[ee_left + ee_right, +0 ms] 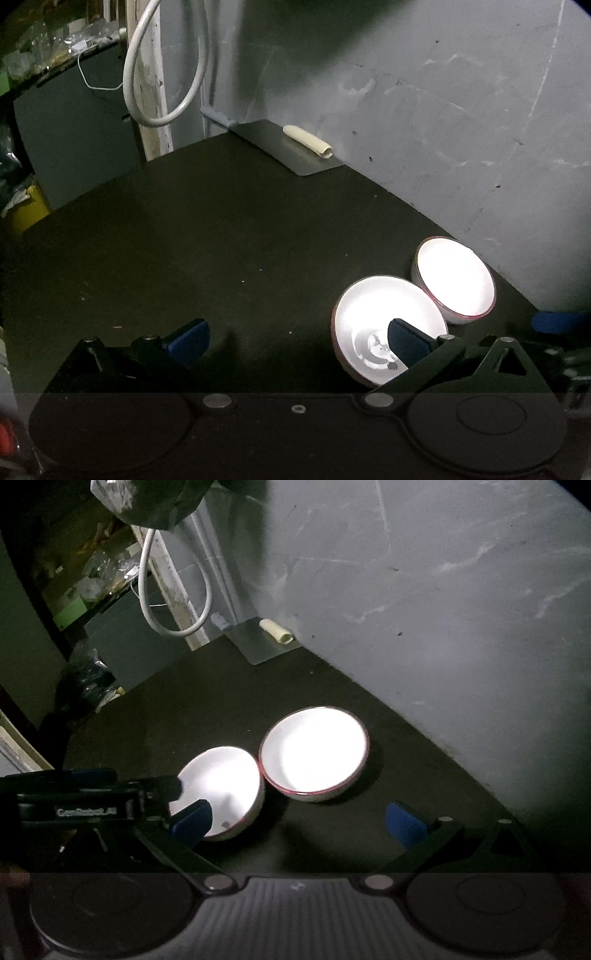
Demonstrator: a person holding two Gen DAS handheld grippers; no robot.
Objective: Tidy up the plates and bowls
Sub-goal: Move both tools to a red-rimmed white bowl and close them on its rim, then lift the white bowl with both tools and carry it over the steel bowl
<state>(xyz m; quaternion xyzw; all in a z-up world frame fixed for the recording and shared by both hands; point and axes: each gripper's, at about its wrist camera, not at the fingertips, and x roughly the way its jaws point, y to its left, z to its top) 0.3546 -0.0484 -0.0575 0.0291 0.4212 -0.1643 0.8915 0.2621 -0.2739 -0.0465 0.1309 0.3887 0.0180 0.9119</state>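
Note:
Two white bowls with red rims stand side by side on a dark table, rims almost touching. In the left wrist view the nearer bowl (369, 314) lies behind my left gripper's right finger, and the farther bowl (456, 280) sits close to the wall. My left gripper (297, 341) is open with nothing between its blue pads. In the right wrist view the left bowl (221, 775) is partly covered by my right gripper's left finger, and the right bowl (314, 753) lies ahead. My right gripper (299, 825) is open wide and holds nothing.
A grey scuffed wall (443, 627) borders the table on the right. In the back corner lies a metal sheet (280, 147) with a cream tube (308, 142) on it. A white cable loop (166, 74) hangs there. The left gripper's black housing (79, 805) sits at the right wrist view's left edge.

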